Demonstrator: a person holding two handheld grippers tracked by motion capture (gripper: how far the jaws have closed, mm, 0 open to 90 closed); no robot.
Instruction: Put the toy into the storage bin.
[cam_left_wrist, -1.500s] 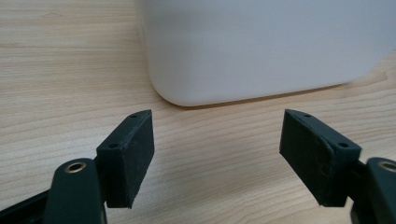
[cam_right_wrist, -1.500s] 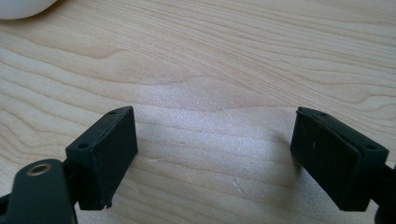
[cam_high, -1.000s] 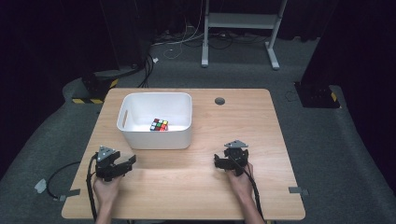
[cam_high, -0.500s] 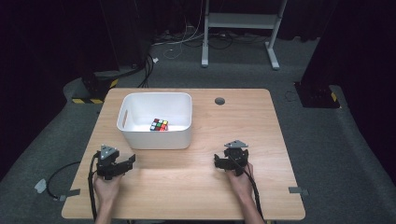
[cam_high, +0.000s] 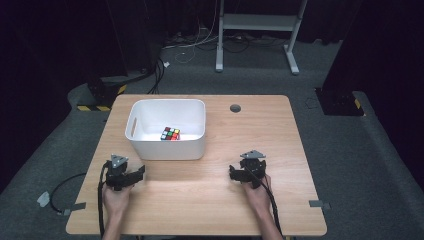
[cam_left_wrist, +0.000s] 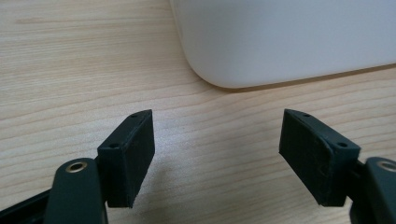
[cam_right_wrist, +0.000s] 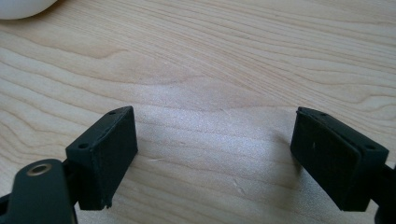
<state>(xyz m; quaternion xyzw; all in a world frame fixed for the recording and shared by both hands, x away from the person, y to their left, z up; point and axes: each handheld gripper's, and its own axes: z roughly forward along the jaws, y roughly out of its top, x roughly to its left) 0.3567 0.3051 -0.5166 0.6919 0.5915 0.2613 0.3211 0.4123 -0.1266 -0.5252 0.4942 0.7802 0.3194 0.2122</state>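
A multicoloured puzzle cube (cam_high: 170, 134) lies inside a white plastic bin (cam_high: 150, 147) on the left half of the wooden table (cam_high: 210, 200). My left gripper (cam_high: 131, 175) rests on the table just in front of the bin's near left corner, jaws open and empty; its own view looks at the bin's rounded corner (cam_left_wrist: 280, 42) past the gripper (cam_left_wrist: 217, 149). My right gripper (cam_high: 239, 172) rests on the table to the right of the bin, also open over bare wood (cam_right_wrist: 215, 144). A hand holds each gripper from the near edge.
A round cable hole (cam_high: 235, 108) sits in the tabletop near the far edge. Cables trail from both grippers off the near side. Beyond the table stand a white desk frame (cam_high: 257, 30) and dark floor equipment.
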